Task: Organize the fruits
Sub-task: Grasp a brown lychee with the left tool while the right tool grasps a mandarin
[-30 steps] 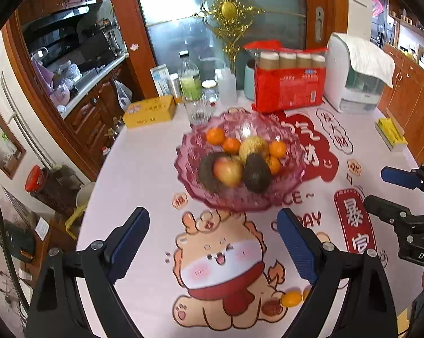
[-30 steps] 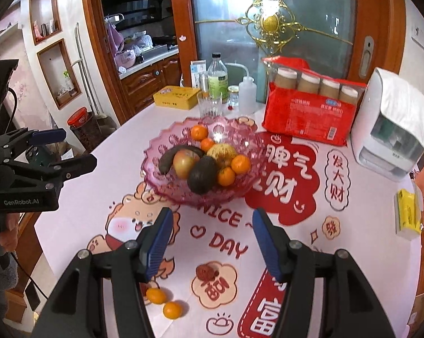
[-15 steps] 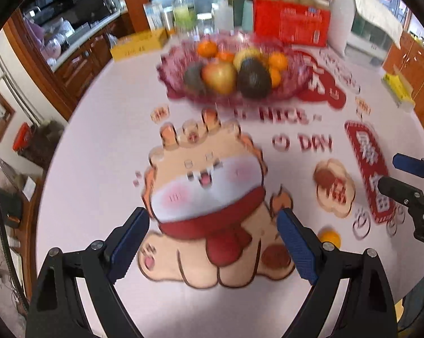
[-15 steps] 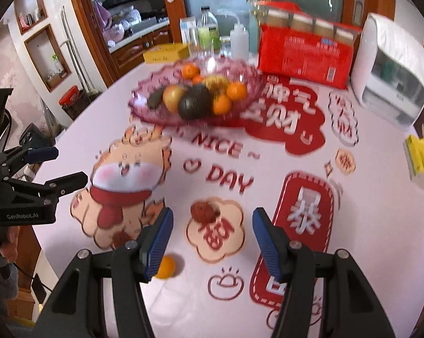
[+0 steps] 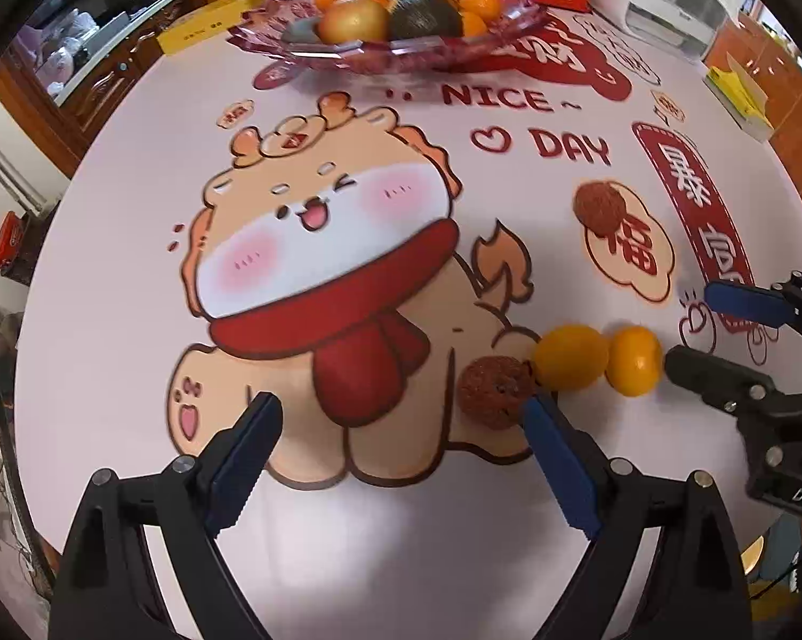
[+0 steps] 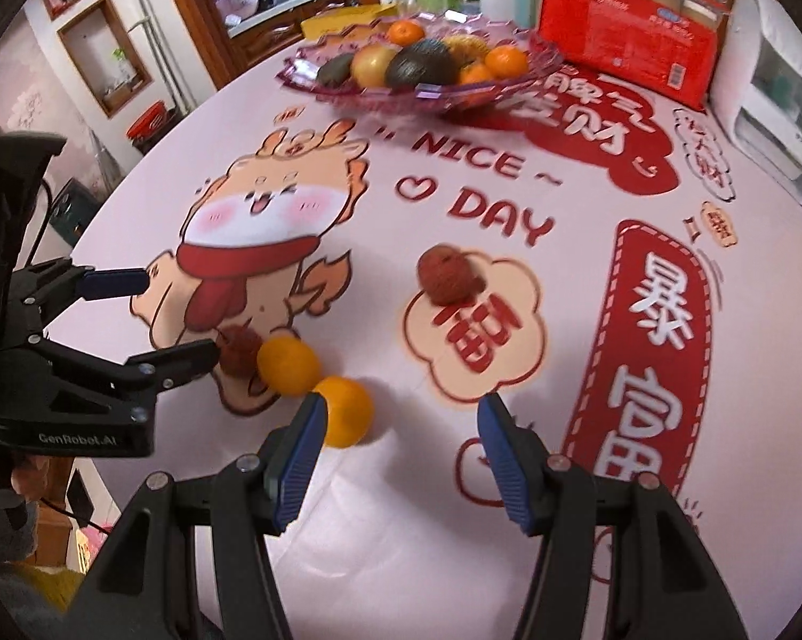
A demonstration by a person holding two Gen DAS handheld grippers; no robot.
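Both pairs of tongs point steeply down at the table (image 5: 107, 245), which is covered with a printed cartoon cloth. The left tongs (image 5: 401, 421) stand wide open with nothing between their blue pads. Touching, or all but touching, the tip of their right-hand finger lies a rough brown fruit (image 5: 494, 392). Just beyond it, further toward that side, sit two small orange fruits side by side, the nearer orange fruit (image 5: 571, 357) against the brown one and the outer orange fruit (image 5: 635, 360) next to it. The right tongs (image 6: 401, 426) are partly open and empty. The outer orange fruit (image 6: 347, 410) sits just outside their left-hand finger, seemingly touching the pad, not between the pads. A second rough brown fruit (image 6: 446, 274) lies alone ahead of the right tongs, well apart from the cluster. Far ahead of both pairs stands a pink glass bowl (image 6: 529, 66) holding oranges, dark avocados and yellow-red fruit. Beyond the bowl is a red pack of jars (image 6: 625, 37), and to its right a white appliance (image 6: 774, 106).
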